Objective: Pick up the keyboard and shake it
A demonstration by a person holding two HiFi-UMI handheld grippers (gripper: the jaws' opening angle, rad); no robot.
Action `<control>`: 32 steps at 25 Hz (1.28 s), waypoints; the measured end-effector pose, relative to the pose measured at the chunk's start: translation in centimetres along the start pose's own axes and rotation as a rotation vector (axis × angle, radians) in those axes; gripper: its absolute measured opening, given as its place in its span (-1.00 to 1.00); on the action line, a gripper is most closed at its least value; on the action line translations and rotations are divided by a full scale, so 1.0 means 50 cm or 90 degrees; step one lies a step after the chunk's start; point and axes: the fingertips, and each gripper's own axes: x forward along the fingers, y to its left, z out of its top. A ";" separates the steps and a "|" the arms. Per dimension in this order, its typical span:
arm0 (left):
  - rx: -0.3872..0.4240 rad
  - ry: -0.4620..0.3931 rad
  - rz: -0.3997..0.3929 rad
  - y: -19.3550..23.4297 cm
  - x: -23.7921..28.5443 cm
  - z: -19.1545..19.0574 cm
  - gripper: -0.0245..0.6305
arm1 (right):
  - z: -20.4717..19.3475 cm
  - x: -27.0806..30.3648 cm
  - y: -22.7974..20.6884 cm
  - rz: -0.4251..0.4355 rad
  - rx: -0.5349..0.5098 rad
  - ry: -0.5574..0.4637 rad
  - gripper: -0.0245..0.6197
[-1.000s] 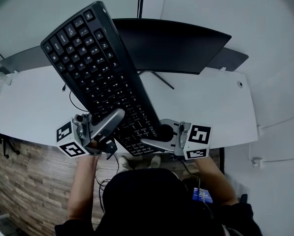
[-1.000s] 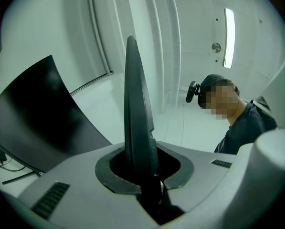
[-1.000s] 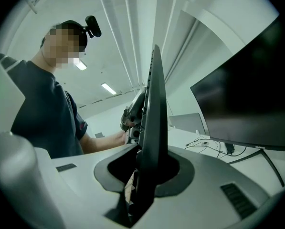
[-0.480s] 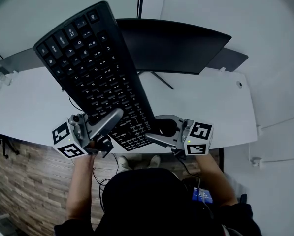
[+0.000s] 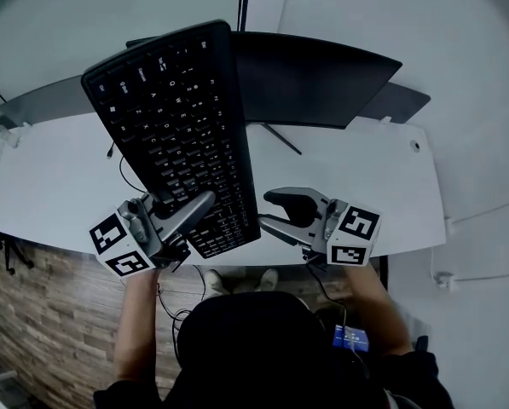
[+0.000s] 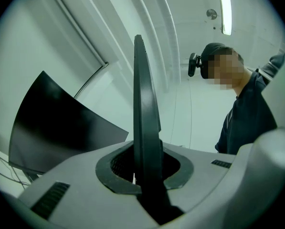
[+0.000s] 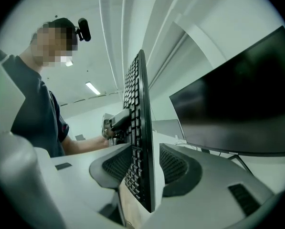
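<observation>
Monitor point(image 5: 322, 79) — half behind keyboard point(image 5: 177, 135)

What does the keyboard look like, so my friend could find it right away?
Find the long white desk with the dark curved monitor at its back. In front of that monitor, lifted off the desk and tilted, is the keyboard, pinched at its near edge by the left hand-held gripper. It is the only flat black slab covered in rows of little keys.
</observation>
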 end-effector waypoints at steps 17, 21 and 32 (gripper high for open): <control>-0.009 0.090 -0.071 -0.028 -0.041 -0.012 -0.65 | 0.249 0.106 0.067 0.090 -0.027 -0.106 -0.40; -0.014 0.100 -0.081 -0.024 -0.044 -0.016 -0.65 | 0.251 0.132 0.075 0.115 -0.011 -0.105 -0.40; -0.027 0.106 -0.111 -0.029 -0.047 -0.017 -0.64 | 0.255 0.149 0.092 0.156 0.020 -0.120 -0.57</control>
